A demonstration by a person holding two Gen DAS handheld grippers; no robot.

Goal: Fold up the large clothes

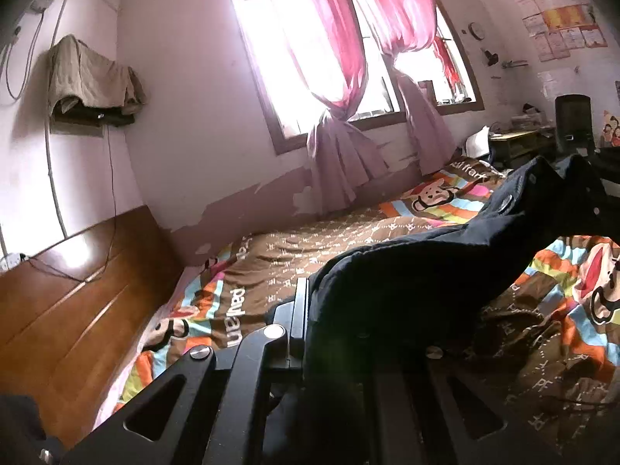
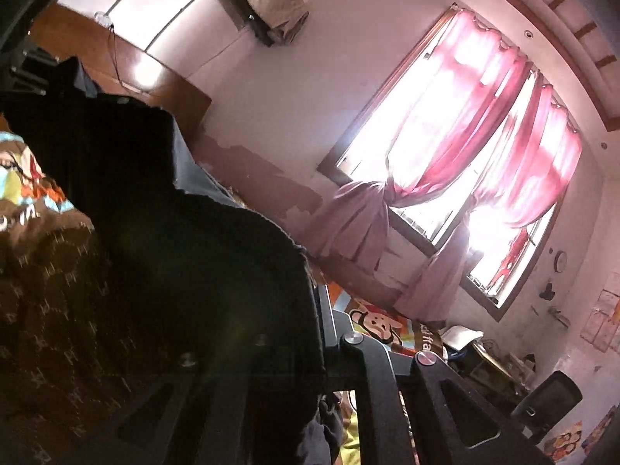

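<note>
A dark navy garment (image 1: 426,271) with metal snap buttons hangs stretched above the bed between both grippers. In the left wrist view my left gripper (image 1: 321,304) is shut on one edge of it, and the cloth drapes over the right finger. From there the fabric rises to the far right, where my right gripper (image 1: 606,172) holds the other end. In the right wrist view, which is tilted, the garment (image 2: 155,213) fills the left half. My right gripper (image 2: 308,300) is shut on its edge with the left finger hidden under the cloth.
A bed cover (image 1: 294,255) in brown with colourful stripes and cartoon monkeys lies under the garment. A wooden headboard (image 1: 77,302) stands at the left. Pink curtains (image 1: 333,38) hang over a bright window. A cluttered desk (image 1: 519,143) and a black chair (image 1: 573,120) stand at the far right.
</note>
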